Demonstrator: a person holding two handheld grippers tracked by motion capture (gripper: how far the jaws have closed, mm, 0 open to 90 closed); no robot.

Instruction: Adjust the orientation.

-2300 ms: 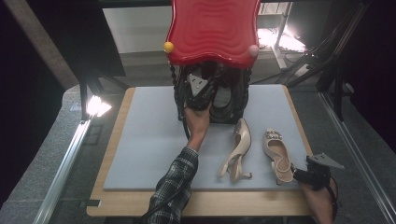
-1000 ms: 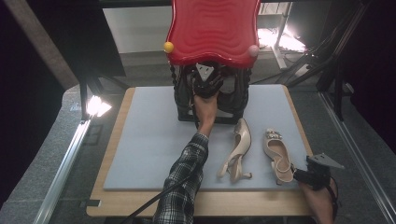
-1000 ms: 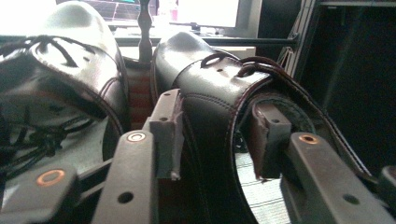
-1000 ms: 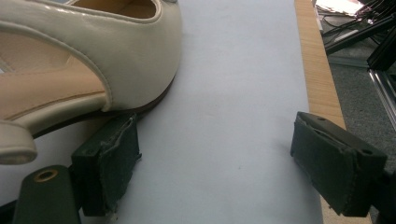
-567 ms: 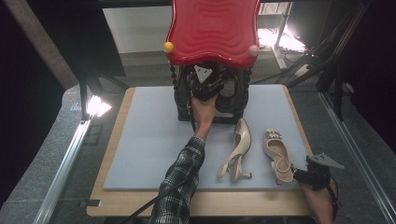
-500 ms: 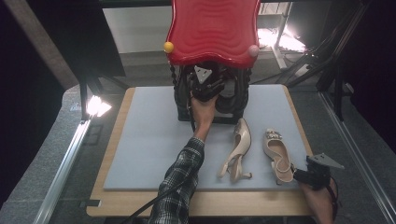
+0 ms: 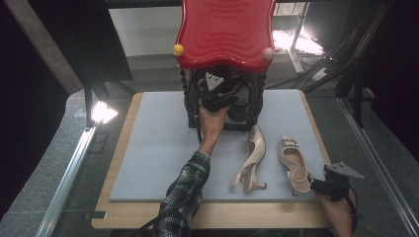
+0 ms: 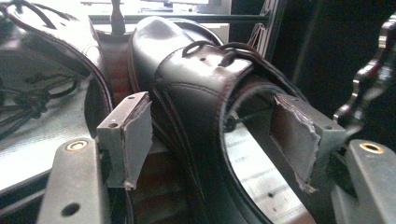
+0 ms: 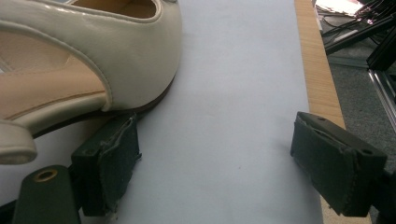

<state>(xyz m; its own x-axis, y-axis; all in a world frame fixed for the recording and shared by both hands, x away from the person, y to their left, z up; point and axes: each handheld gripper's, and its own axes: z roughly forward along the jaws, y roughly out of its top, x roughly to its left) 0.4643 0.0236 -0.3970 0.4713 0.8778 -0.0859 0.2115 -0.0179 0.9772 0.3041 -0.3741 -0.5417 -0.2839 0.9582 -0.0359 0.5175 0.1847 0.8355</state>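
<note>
Left gripper [image 8: 219, 140] fingers just opened, black shoe [image 8: 205, 93] toe pointing away

Left gripper [image 7: 216, 89]: seen deeper under the red top [image 7: 225, 32] of the rack than in the earliest picture, where it is lower, at the rack's front.
Left forearm: stretched further forward than at the start; the plaid sleeve [image 7: 185, 190] is found higher up the counter [image 7: 148, 148].
Left gripper's jaws: just opened wider; the fingers [image 8: 133, 135] are now set apart on either side of the black shoe [image 8: 201, 88], whose back strap lies between them, with a gap shown at the right pad.
Black shoe: now resting in the rack, no longer pressed by the pads.
</note>
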